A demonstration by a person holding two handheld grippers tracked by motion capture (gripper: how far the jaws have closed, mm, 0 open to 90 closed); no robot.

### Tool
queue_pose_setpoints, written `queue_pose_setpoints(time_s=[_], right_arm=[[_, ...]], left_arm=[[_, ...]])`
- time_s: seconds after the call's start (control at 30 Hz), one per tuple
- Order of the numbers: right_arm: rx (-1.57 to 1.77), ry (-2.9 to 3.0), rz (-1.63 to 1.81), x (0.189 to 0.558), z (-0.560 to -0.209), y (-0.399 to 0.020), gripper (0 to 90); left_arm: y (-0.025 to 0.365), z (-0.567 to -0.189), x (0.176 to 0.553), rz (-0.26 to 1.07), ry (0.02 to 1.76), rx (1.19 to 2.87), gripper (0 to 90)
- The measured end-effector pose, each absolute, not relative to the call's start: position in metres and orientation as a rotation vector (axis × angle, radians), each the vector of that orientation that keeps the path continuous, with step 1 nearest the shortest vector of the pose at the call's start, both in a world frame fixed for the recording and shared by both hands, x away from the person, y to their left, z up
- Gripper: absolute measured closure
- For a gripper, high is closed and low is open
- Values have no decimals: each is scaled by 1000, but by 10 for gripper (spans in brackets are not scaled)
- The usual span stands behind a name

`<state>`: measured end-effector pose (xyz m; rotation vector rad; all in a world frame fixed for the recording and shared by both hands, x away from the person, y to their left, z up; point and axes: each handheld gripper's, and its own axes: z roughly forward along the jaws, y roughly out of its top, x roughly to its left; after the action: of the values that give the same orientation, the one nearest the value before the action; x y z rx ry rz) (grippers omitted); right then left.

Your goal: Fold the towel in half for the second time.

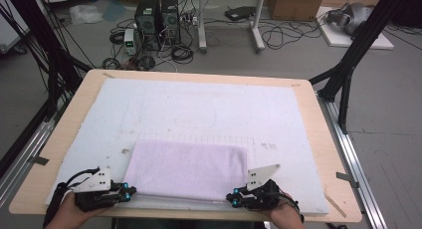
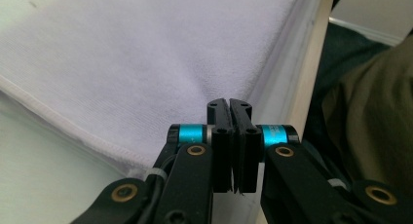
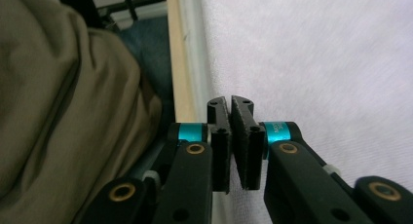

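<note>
Two computer towers (image 1: 158, 17) and a cardboard box (image 1: 296, 4) stand behind the table (image 1: 326, 154).

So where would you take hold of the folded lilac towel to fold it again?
Probably at the two near corners, one per hand-held gripper. The towel lies flat with its long near edge along the table's front, and the left hand-held gripper and right hand-held gripper already sit, jaws shut, at those corners. Come in low from the person's side, pinching the layered hem.
</note>
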<state>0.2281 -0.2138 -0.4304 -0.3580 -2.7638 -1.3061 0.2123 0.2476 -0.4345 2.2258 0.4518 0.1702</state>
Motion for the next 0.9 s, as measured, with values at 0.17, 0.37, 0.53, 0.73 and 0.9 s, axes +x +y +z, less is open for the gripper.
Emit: queue_pose_setpoints(time_s=[0.17, 0.37, 0.53, 0.73, 0.9], right_arm=[[-386, -2714, -1325, 234, -434, -215, 680], [-522, -2716, -1451, 254, -418, -228, 577], [-648, -2745, -1482, 275, -416, -236, 528], [-741, -2785, -1482, 297, -414, -240, 468], [-796, -2793, -1497, 312, -415, -244, 436]], left_arm=[[249, -433, 216, 156, 470, 2194, 731], [255, -421, 228, 205, 503, 2141, 627], [257, -418, 246, 250, 550, 2097, 578], [248, -419, 273, 297, 611, 2059, 522], [239, -420, 298, 319, 656, 2055, 493]])
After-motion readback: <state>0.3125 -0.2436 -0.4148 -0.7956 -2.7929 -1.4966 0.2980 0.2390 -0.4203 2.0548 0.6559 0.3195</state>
